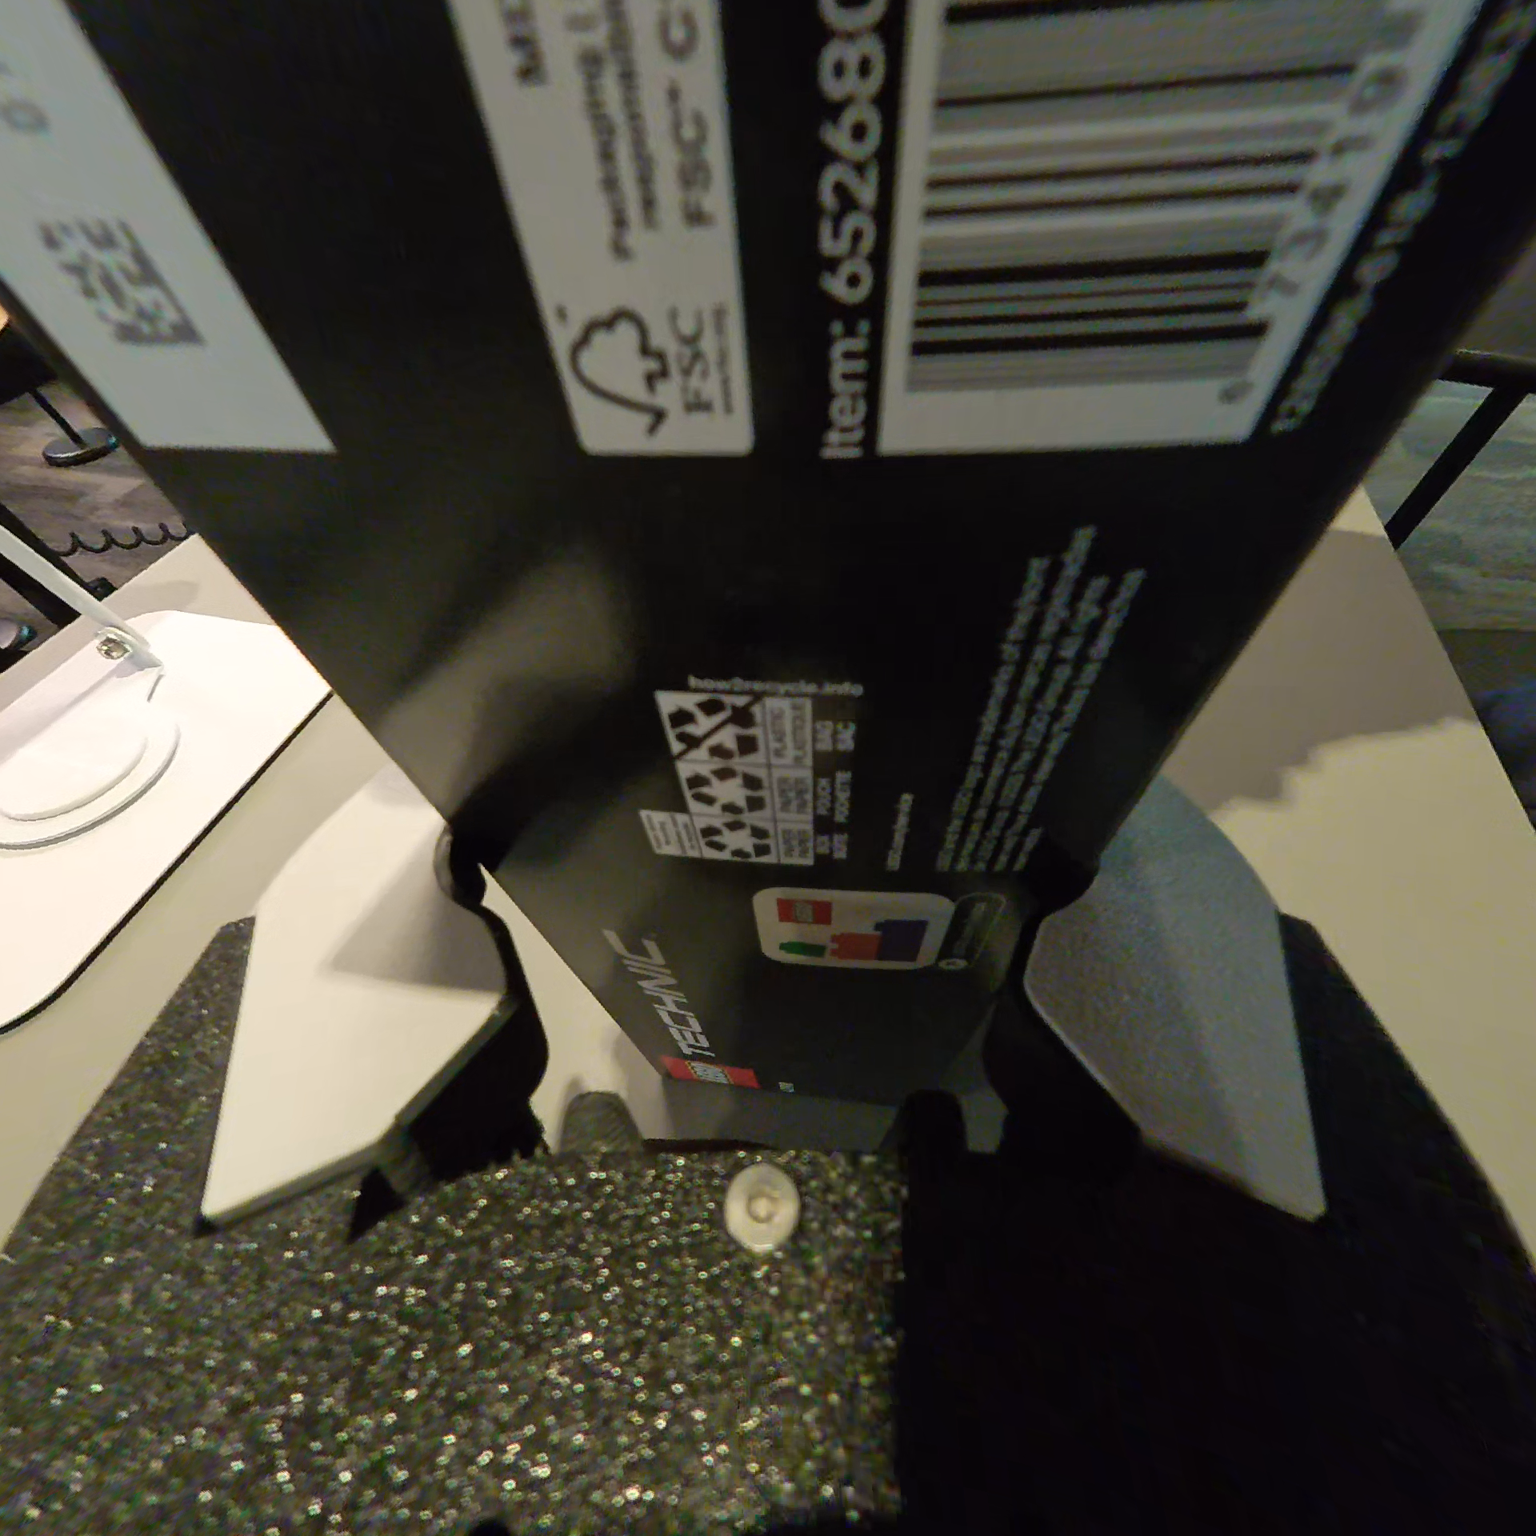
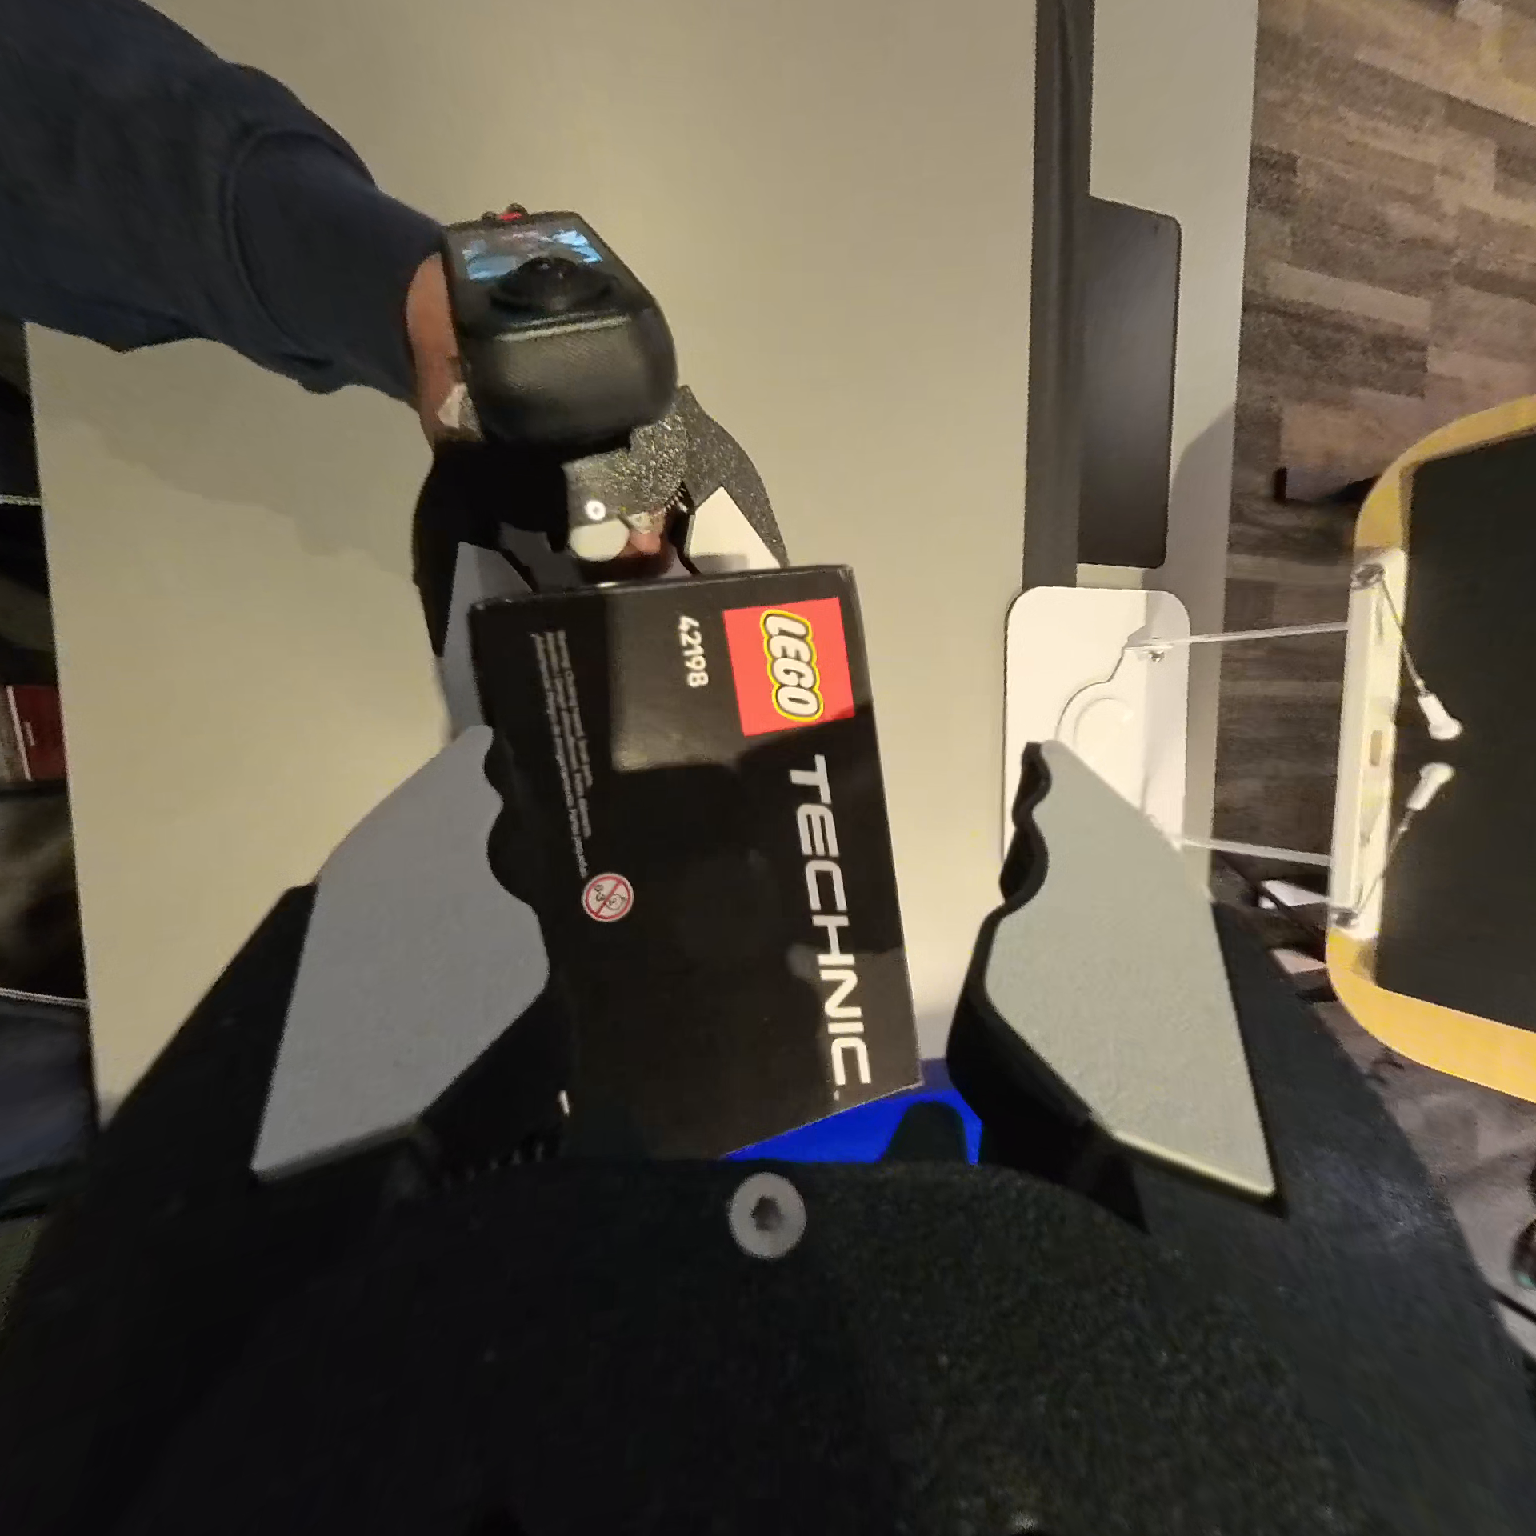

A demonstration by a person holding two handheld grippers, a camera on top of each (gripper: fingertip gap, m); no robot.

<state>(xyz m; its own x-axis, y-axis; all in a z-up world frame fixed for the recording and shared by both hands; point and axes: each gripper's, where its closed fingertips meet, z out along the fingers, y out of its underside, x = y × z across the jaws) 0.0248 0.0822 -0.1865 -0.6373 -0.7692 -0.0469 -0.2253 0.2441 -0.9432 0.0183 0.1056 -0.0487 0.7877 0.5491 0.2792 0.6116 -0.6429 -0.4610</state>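
Note:
A black cardboard toy box (image 1: 748, 515) with white labels and a barcode fills the left wrist view. My left gripper (image 1: 765, 873) is shut on its near end, with both fingers pressed against its sides. In the right wrist view the same box (image 2: 706, 831) shows a red logo and stands between my right gripper's fingers. My right gripper (image 2: 760, 756) is open: its left finger (image 2: 416, 956) touches the box's edge and its right finger (image 2: 1114, 956) stands apart from it. The left gripper (image 2: 615, 565), held by a hand in a dark sleeve, grips the box's far end.
A white stand base (image 1: 83, 731) with a clear bracket sits on the beige table (image 1: 1371, 914). It also shows in the right wrist view (image 2: 1097, 657), holding a dark panel with a yellow rim (image 2: 1371, 748). A dark post (image 2: 1056, 291) stands behind. Something blue (image 2: 864, 1134) lies under the box.

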